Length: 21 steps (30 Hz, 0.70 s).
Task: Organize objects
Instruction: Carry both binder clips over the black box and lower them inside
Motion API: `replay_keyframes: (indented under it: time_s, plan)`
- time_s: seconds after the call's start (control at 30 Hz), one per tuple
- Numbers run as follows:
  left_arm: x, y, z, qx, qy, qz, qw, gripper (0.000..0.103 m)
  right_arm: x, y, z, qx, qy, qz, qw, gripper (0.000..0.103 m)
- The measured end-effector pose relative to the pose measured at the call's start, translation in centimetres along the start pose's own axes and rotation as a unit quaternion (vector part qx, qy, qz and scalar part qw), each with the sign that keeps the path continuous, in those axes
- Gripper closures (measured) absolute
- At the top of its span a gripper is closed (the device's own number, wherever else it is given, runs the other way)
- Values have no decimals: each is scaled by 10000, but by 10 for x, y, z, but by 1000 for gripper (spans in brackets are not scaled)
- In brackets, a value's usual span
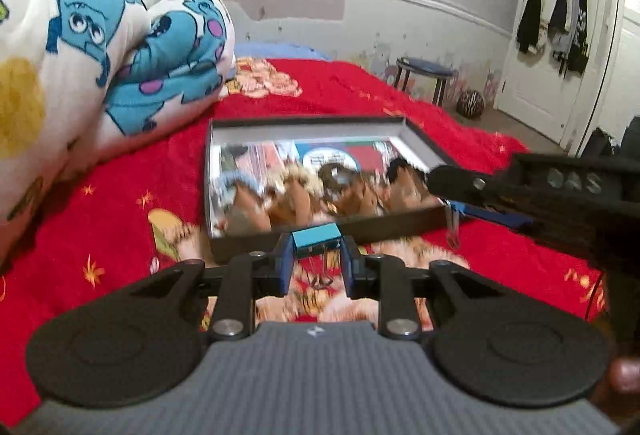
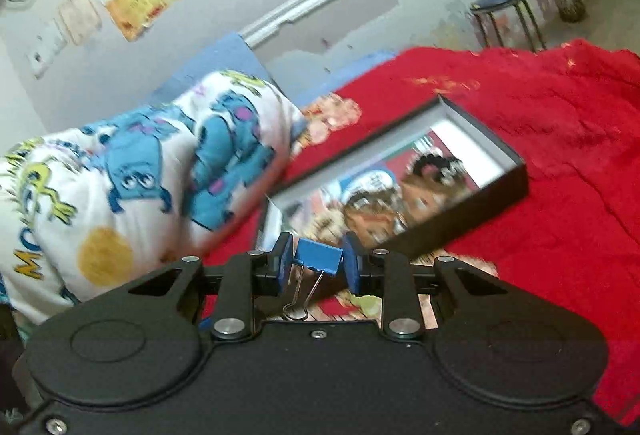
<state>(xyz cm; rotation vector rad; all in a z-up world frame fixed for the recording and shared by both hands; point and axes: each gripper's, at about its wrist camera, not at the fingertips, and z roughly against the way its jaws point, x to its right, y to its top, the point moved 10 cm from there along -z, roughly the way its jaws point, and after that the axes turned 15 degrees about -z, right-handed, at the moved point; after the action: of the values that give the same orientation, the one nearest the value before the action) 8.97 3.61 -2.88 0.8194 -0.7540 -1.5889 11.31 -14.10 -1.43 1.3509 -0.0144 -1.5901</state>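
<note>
A shallow black box (image 1: 332,231) with white inner walls lies on the red blanket, a colourful picture on its floor. My left gripper (image 1: 317,260) is shut on a teal binder clip (image 1: 317,240), held just short of the box's near wall with its wire handles hanging down. The right gripper (image 2: 318,264) is shut on a blue binder clip (image 2: 319,260), wire handles dangling, near the box's (image 2: 472,219) front corner. In the left wrist view the right gripper (image 1: 452,213) reaches in from the right over the box's near right corner, its clip's wire handles showing.
A rolled white blanket with blue monsters (image 1: 100,47) lies left of the box on the red bedspread (image 1: 500,255). Behind the bed are a wall, a blue stool (image 1: 424,73), a patterned ball (image 1: 471,104) and a white door hung with clothes (image 1: 556,11).
</note>
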Motion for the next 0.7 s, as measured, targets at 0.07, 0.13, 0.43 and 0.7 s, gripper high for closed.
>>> replay_keyframes:
  time_s: [0.07,0.13,0.43,0.7]
  plan:
    - [-7,11,-4,80,-135,132,9998,74,-1,5,-2,-24,58,-36,10000,77]
    - [-15,22,-13,99,-299,337,9989,74,-1,11,-7,-93,173,-185,9996,77]
    - [-35,86,-62,303,-311,27,9991,73,-4,59,-69,-140,328,-289,9989,77]
    - [-58,86,-148,-60,-318,358,9988,73,18,95,-159,-266,82,-505,9983,77]
